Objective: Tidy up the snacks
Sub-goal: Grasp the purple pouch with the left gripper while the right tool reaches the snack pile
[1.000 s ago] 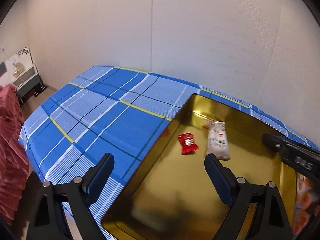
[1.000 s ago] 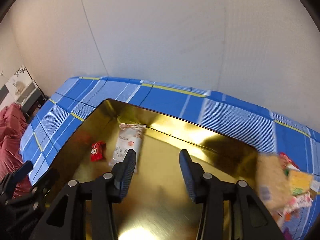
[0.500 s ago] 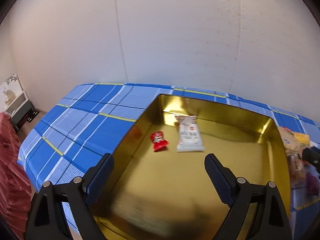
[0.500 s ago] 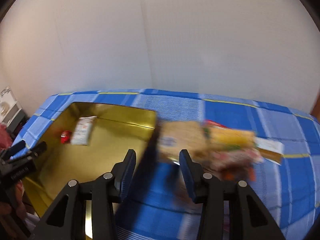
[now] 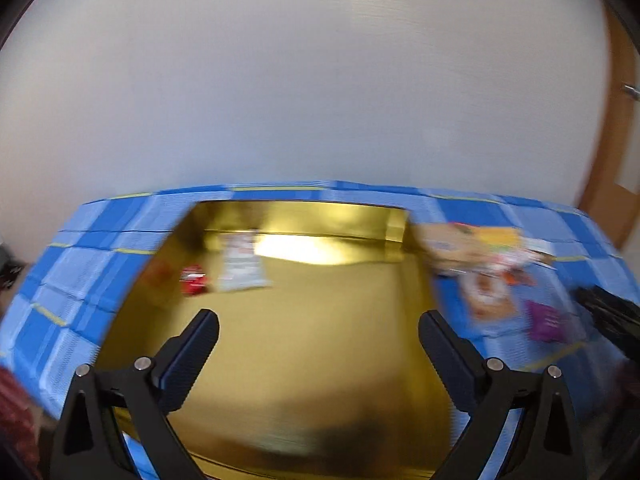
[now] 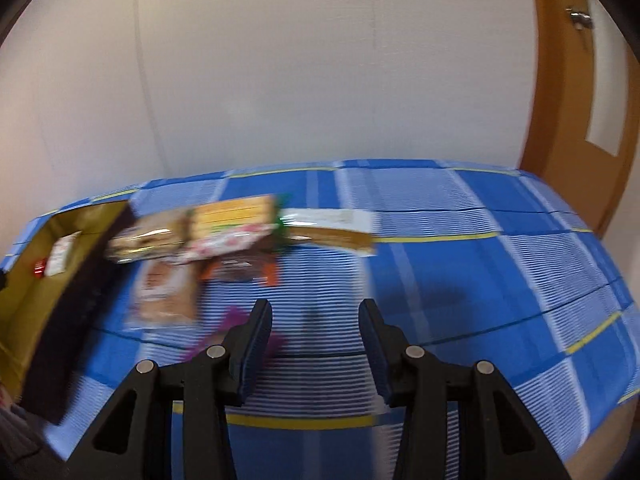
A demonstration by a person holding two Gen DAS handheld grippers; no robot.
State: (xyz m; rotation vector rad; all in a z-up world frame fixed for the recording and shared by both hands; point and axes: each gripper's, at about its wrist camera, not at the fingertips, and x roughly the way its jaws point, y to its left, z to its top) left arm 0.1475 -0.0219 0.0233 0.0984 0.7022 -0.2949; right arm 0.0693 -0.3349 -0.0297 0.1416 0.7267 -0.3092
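The left tool (image 5: 319, 334) is seen with its jaws opening wide and nothing between them, above the floor of a shallow gold metal tray (image 5: 304, 360). Two things are held in that tray, near its far left corner: a small red wrapped sweet (image 5: 193, 279) and, just beside it, a white snack packet (image 5: 241, 263); the rest of the tray floor is bare. The tray is set on a desk covered by a blue checked cloth with yellow lines (image 5: 88, 248).

The right tool (image 6: 315, 342) is seen partly open and empty, over the cloth to the right of the tray. A purple packet (image 6: 236, 326), blurred, lies partly hidden behind its left finger. Further out, a loose heap of snack packets (image 6: 208, 240) is spread on the cloth just beside the tray's right wall, outside it; a tan packet (image 6: 166, 294) and a yellow packet (image 6: 234, 212) can be made out, the others being too blurred to tell.
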